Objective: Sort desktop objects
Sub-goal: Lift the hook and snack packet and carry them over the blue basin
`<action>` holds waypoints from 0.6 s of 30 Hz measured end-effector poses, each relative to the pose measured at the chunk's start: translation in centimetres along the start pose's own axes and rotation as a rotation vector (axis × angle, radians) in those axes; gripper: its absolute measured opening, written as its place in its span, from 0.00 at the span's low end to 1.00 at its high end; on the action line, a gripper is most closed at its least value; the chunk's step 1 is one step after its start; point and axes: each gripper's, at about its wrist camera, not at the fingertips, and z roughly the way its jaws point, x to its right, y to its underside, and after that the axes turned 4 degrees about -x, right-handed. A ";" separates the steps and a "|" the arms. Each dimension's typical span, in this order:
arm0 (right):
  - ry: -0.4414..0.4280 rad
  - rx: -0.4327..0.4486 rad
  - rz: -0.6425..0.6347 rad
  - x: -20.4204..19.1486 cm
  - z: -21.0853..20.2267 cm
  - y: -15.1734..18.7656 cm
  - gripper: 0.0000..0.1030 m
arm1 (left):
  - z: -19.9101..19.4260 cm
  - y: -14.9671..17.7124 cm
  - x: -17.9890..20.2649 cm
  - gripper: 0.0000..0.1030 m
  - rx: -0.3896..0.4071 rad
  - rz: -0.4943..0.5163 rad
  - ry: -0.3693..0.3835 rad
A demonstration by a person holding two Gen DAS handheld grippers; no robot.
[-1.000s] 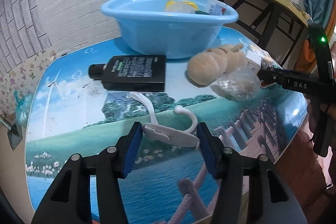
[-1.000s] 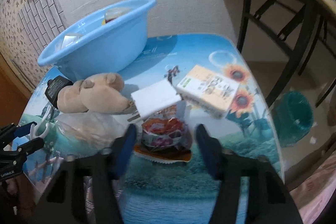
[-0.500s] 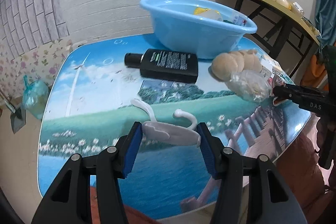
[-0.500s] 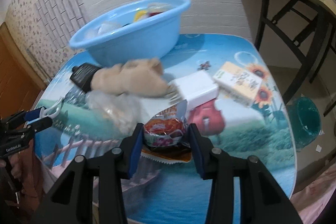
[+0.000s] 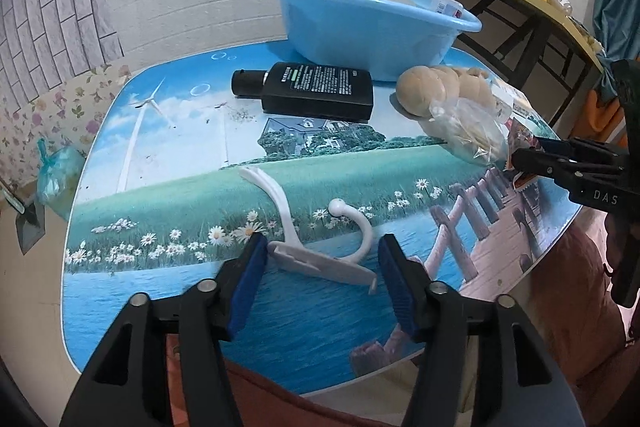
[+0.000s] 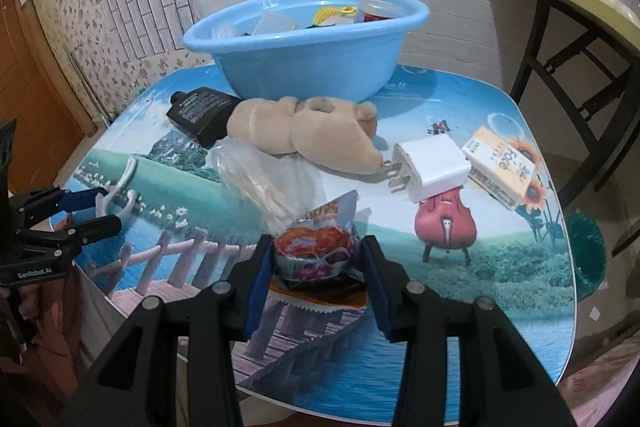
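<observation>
Both lifted since earlier: left gripper (image 5: 320, 267) clamps white hook (image 5: 316, 251), right gripper (image 6: 318, 267) crumpled snack packet (image 6: 316, 251).

The tabletop (image 5: 168, 131) has a glossy printed surface. The basin (image 5: 360, 31) at upper centre is smooth, shiny blue plastic. The black bottle (image 5: 320, 91) looks matt plastic. The white hook (image 5: 320, 259) is smooth, hard plastic. The plush toy (image 6: 312, 135) is soft tan cloth. The charger (image 6: 432, 163) is glossy white plastic, with 2 metal prongs. The snack packet (image 6: 316, 247) is crinkled, shiny foil. The carton (image 6: 500, 163) is printed card. The clear bag (image 5: 468, 131) is thin, wrinkled film.
</observation>
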 end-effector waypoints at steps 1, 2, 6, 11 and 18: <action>0.005 -0.003 -0.001 0.0 0.1 0.0 0.44 | 0.1 0.0 0.1 0.60 0.003 0.006 -0.003; 0.009 -0.004 -0.003 0.0 0.1 0.0 0.45 | 0.1 0.0 0.2 0.61 0.005 0.010 -0.007; 0.030 -0.019 -0.021 -0.4 0.5 0.0 0.54 | 0.2 -0.1 0.5 0.51 0.010 0.017 -0.014; 0.014 -0.021 -0.017 -0.2 0.6 0.1 0.46 | 0.1 -0.2 0.1 0.52 0.014 -0.012 0.003; -0.006 0.041 0.026 0.6 -1.1 -0.3 0.33 | -1.7 -1.3 -0.1 0.52 0.069 -0.033 0.016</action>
